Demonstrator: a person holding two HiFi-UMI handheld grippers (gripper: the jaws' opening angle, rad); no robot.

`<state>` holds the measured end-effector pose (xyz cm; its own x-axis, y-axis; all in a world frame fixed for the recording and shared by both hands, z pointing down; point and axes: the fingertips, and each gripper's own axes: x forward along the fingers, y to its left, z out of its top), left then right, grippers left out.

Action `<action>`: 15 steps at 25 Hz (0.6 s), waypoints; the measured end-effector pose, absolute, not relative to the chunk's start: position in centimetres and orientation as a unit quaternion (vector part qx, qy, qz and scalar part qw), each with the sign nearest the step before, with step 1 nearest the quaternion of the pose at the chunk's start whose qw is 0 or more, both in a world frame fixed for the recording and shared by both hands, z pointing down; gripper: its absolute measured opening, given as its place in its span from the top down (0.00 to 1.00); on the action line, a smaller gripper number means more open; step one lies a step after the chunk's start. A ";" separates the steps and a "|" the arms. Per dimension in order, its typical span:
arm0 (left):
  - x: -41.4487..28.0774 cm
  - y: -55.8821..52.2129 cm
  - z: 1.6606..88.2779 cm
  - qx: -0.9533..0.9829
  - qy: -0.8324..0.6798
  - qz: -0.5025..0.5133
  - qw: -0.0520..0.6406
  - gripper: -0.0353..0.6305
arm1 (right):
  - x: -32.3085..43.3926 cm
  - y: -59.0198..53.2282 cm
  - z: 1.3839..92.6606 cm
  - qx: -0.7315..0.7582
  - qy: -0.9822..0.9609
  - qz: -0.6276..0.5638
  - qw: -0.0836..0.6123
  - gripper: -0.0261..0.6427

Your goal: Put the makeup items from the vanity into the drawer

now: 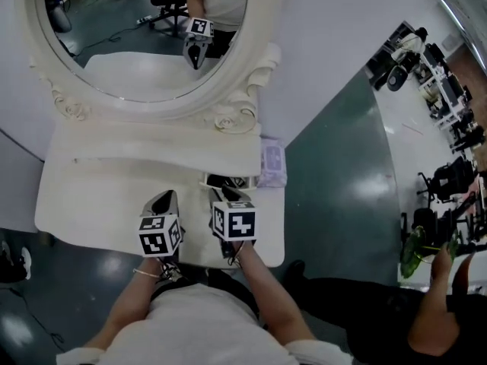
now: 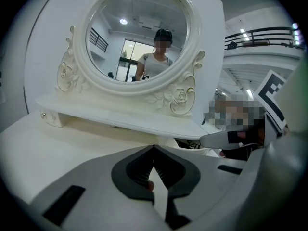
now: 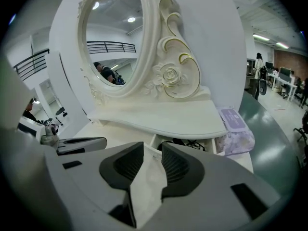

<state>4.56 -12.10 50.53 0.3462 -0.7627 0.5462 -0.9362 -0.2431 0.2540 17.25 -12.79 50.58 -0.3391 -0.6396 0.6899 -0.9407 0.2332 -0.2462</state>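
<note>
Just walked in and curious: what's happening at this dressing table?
A person holds a gripper in each hand above the white vanity. The left gripper has its jaws together; the right gripper has them apart, empty. The drawer under the shelf is open with dark items inside; a purple wipes pack lies beside it.

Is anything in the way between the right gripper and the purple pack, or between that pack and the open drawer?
Nothing visible does. The right gripper, jaws apart and empty, faces the purple pack across bare vanity top. The drawer stands open right beside the pack, with dark items already inside.
</note>
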 end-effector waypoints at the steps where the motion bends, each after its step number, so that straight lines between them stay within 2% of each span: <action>1: 4.2 -12.0 50.3 0.773 -0.551 0.156 0.274 0.94 | 16.8 -12.7 50.5 0.526 -0.752 0.323 0.229 0.79; 15: -0.3 -10.6 48.0 0.772 -0.567 0.144 0.247 0.94 | 11.8 -11.6 48.9 0.523 -0.770 0.299 0.210 0.88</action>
<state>-0.33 -10.56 47.95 0.3159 -0.8044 0.5032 -0.9470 -0.2350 0.2190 11.81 -11.62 48.92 -0.3642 -0.6804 0.6360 -0.9313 0.2736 -0.2406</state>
